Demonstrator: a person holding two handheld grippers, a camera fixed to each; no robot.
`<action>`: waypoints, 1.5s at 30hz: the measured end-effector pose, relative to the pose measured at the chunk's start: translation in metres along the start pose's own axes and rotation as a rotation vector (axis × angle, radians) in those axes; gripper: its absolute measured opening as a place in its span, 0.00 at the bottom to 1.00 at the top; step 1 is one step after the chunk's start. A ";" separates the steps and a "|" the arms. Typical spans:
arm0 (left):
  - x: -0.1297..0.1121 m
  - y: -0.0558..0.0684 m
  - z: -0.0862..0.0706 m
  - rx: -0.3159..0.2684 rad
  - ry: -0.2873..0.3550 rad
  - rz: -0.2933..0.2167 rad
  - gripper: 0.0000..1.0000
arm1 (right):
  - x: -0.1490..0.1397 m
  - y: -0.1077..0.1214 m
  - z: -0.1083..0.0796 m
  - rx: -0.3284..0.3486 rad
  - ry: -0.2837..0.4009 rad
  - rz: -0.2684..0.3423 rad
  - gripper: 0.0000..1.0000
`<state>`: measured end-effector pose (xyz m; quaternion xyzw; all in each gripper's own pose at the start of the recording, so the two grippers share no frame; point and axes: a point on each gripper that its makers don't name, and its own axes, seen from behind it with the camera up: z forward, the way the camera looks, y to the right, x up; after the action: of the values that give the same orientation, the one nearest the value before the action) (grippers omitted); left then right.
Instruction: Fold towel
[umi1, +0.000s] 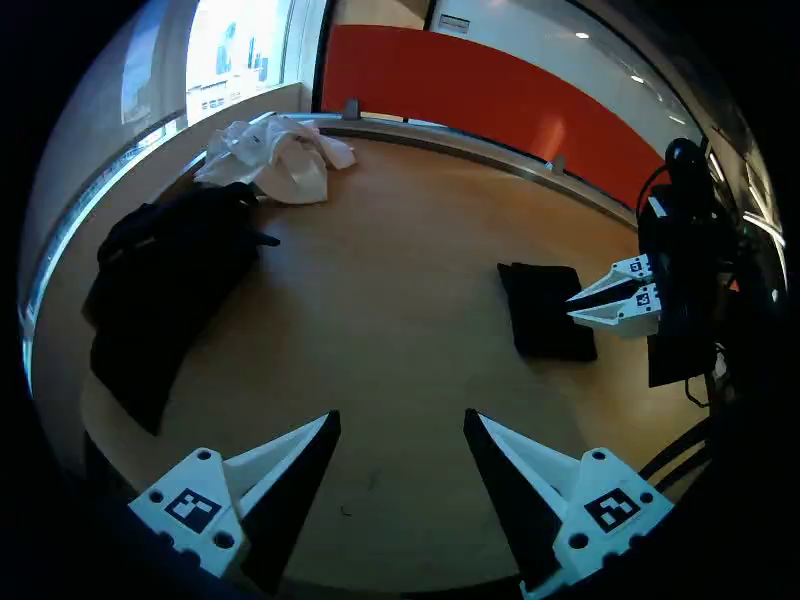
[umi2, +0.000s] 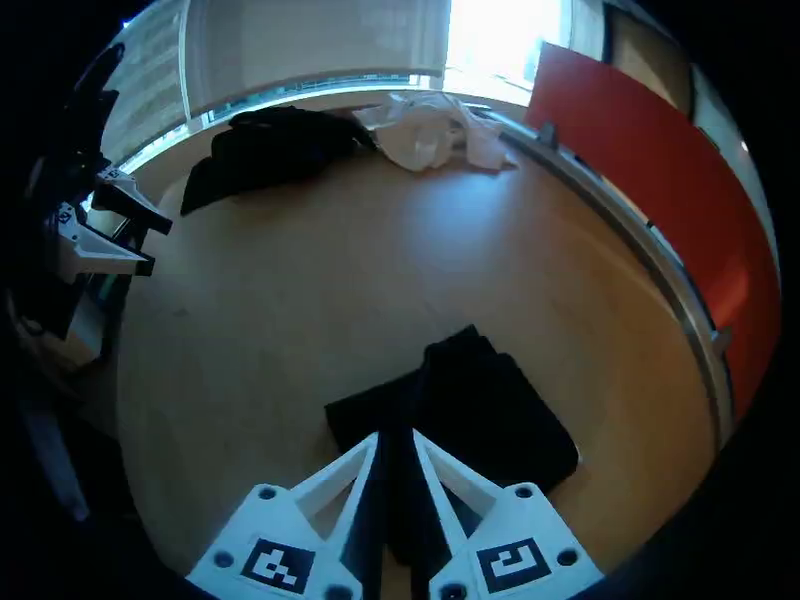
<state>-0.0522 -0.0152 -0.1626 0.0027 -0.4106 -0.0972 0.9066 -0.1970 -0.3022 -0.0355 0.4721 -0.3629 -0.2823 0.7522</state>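
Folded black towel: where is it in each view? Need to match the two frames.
Left gripper view: folded black towel lies right of centre, with the right hand-held gripper at its right edge.
Right gripper view: it lies at bottom centre, its near edge pinched between that hand-held gripper's fingers.
Shared landmark: the white cloth pile, near the top in both.

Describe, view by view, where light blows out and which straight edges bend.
Left gripper view: the window is overexposed, the table rail bows. Right gripper view: the window glares white above, the folded black towel shows almost no detail.
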 end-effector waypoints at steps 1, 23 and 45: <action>0.000 0.000 0.000 0.000 -0.001 0.000 0.92 | 0.000 0.000 -0.001 0.000 0.001 0.003 0.21; 0.005 -0.001 0.005 -0.003 -0.003 0.007 0.92 | -0.051 0.008 -0.021 -0.040 -0.034 0.089 0.65; 0.001 -0.002 0.004 -0.003 -0.006 0.007 0.91 | -0.118 0.006 -0.017 -0.074 -0.103 0.205 0.62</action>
<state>-0.0548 -0.0167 -0.1591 -0.0004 -0.4134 -0.0946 0.9056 -0.2505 -0.2004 -0.0677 0.3893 -0.4368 -0.2408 0.7744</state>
